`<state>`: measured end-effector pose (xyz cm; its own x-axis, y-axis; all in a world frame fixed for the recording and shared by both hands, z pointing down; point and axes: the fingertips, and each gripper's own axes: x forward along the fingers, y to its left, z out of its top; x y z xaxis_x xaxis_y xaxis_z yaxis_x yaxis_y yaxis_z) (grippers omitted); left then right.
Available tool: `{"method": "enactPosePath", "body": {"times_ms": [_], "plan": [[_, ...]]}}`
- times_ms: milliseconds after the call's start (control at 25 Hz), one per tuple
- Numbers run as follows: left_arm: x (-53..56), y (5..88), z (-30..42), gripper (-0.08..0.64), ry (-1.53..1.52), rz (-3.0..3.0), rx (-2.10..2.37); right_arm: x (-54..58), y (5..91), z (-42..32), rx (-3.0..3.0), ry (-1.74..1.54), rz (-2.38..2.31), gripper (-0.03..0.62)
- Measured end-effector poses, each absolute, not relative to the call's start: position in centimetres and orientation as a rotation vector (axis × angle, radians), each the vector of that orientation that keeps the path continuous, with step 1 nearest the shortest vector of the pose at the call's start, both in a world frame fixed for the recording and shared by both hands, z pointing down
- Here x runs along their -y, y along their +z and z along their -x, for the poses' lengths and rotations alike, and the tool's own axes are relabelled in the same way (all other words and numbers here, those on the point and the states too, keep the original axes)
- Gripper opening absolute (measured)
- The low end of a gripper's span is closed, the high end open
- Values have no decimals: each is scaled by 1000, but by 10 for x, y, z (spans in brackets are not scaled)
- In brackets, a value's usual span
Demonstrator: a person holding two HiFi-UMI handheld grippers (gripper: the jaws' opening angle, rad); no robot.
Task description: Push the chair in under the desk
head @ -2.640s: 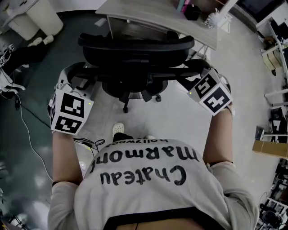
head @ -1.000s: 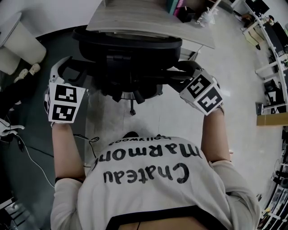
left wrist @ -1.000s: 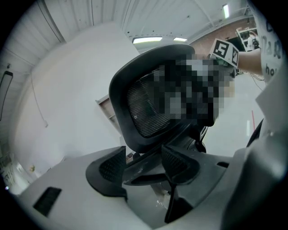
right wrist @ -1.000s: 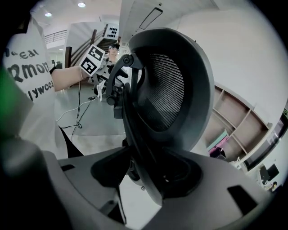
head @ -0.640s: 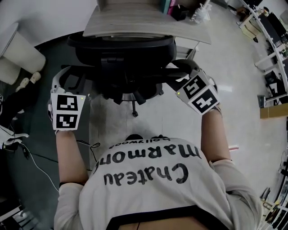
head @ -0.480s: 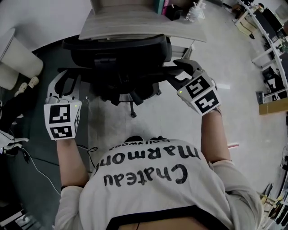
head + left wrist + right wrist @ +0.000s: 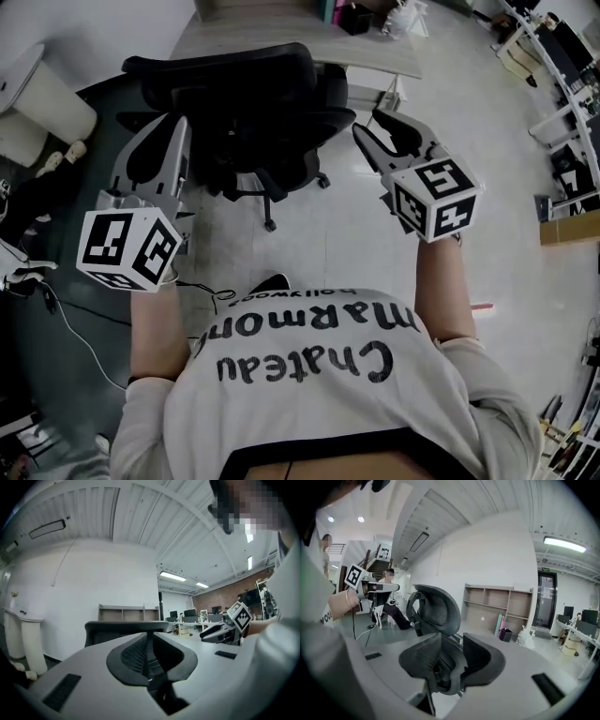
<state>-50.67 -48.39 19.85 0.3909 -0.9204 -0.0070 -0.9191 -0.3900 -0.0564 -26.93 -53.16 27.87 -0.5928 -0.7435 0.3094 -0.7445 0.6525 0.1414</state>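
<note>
**Spotter 1:** Black chair (image 7: 253,94), head view first: it sits at the desk (image 7: 281,33), backrest just beside the edge but skewed. You hold nothing on it. Your left gripper (image 7: 175,127) and right gripper (image 7: 373,127) both hang clear of the armrests.

**Spotter 2:** So I judge it could roll or swivel back out on its casters. If you shove it again at that angle, an armrest may catch the desk edge.

**Spotter 1:** Left gripper view: your jaws are closing, pads all but together, with nothing between them. The backrest stands beyond them, apart.

**Spotter 2:** With them clenched like that you could only nudge the chair, not grab it if it drifts.

**Spotter 1:** Right gripper view: those jaws are closing too, yet stand clearly apart and empty. The chair shows past them, untouched.

**Spotter 2:** Against 0.5 s ago: your 2 grippers were then down at the armrests, the right one close against its armrest. Now you have drawn both back and up, and the chair has turned, backrest swung leftward.
</note>
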Motion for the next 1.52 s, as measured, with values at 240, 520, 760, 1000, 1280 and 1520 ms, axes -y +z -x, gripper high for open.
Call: {"method": "enactPosePath", "body": {"times_ms": [240, 520, 760, 1000, 1280, 1520], "plan": [[437, 205, 438, 49, -3, 2610, -1712, 484, 270, 233, 2645, 84, -1201, 90], [372, 225, 374, 49, -8, 2611, -1744, 429, 280, 193, 2712, 135, -1176, 29], [326, 239, 354, 49, 133, 2572, -1824, 402, 284, 167, 2806, 178, -1216, 6], [302, 260, 354, 46, 76, 2549, -1914, 387, 282, 155, 2845, 140, -1250, 6], [285, 264, 349, 46, 61, 2524, -1948, 379, 287, 148, 2832, 128, -1230, 5], [278, 269, 345, 46, 38, 2517, -1973, 376, 294, 139, 2826, 135, -1235, 6]]}}
